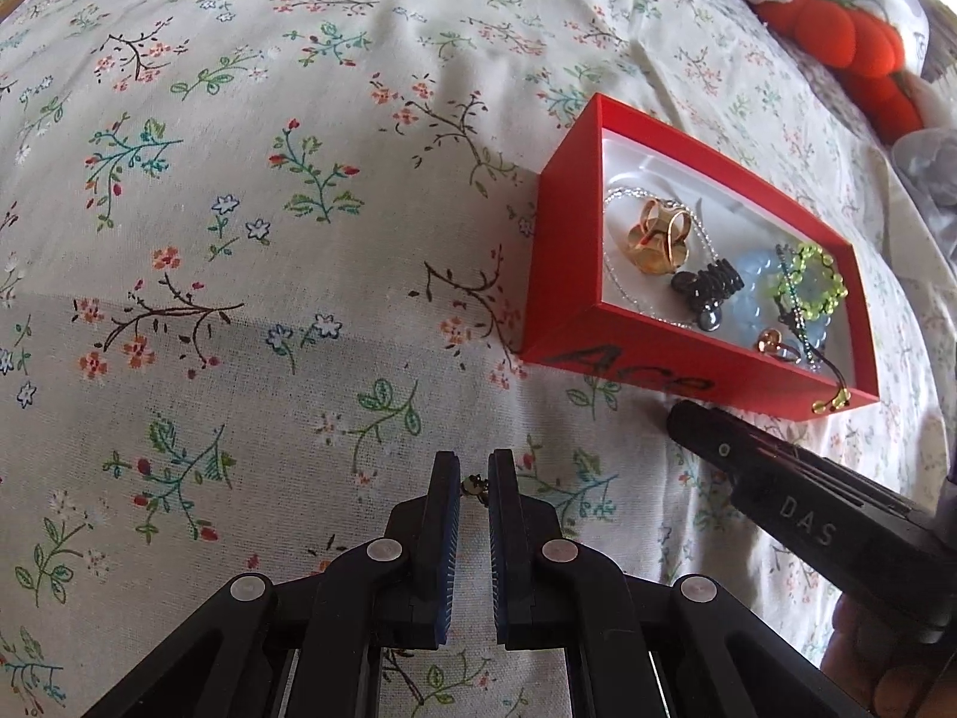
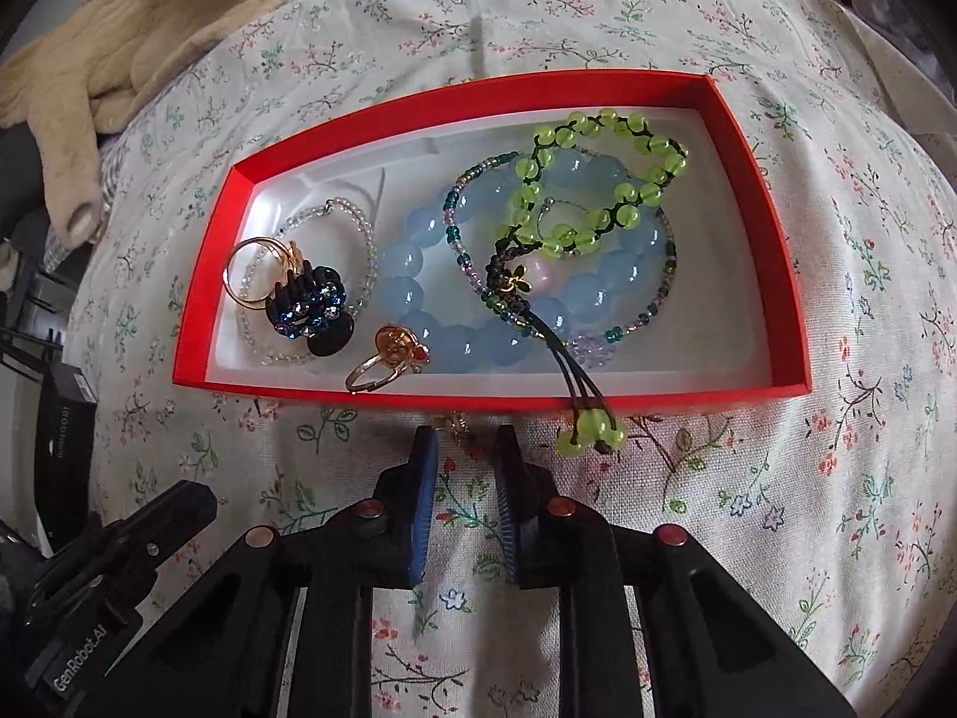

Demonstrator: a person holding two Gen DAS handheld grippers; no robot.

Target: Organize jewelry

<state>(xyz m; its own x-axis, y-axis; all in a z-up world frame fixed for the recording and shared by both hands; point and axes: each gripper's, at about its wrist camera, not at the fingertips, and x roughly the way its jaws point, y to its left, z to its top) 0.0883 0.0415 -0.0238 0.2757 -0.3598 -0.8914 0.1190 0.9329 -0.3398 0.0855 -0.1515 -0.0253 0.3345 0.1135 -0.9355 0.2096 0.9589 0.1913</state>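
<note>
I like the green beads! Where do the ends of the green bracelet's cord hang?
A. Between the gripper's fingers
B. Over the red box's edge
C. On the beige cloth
B: the green bead bracelet lies in the red box, and its cord ends dangle over the near wall.

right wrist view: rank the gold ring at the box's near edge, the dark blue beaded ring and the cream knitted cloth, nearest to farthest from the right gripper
1. Gold ring, just inside the red box's near wall, slightly left of the right gripper.
2. Dark blue beaded ring, farther left in the box.
3. Cream knitted cloth, far upper left, outside the box.
</note>
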